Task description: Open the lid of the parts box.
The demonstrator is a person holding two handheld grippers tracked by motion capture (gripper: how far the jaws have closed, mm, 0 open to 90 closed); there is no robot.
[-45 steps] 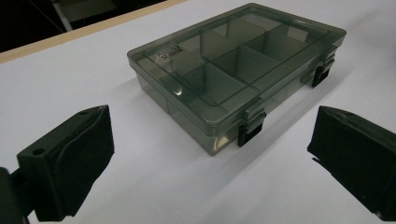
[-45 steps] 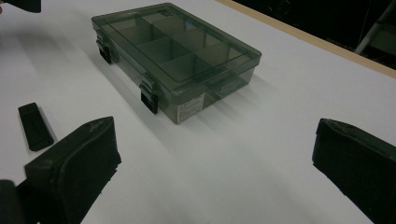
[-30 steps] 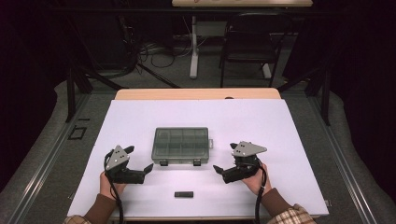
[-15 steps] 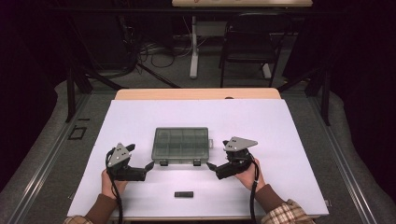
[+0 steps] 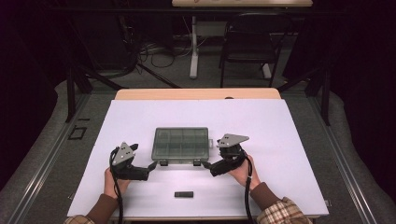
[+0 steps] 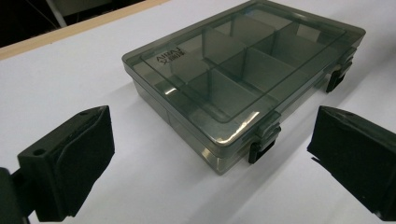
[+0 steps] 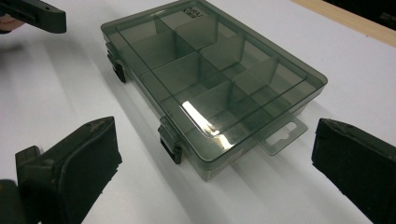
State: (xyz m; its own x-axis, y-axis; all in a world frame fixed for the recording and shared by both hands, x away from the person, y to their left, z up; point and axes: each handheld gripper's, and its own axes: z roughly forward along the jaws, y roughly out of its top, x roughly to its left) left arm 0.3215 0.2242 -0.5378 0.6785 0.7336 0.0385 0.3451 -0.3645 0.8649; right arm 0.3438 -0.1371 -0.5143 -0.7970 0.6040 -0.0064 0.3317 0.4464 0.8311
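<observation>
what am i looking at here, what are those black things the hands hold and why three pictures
A person sits at a white table and holds a hand tool in each hand. Each tool ends in two-jawed tongs: the left tongs and the right tongs.

One picture comes from a camera fixed above the table. The other two come from small cameras riding on each tool, looking out between its own two black jaws.

On the table lies a closed, smoky see-through box with dividers inside and two black latches on its near edge. A small black block lies nearer the person.

Both tongs are open and hold nothing. Each points at one of the latches, close to it.
</observation>
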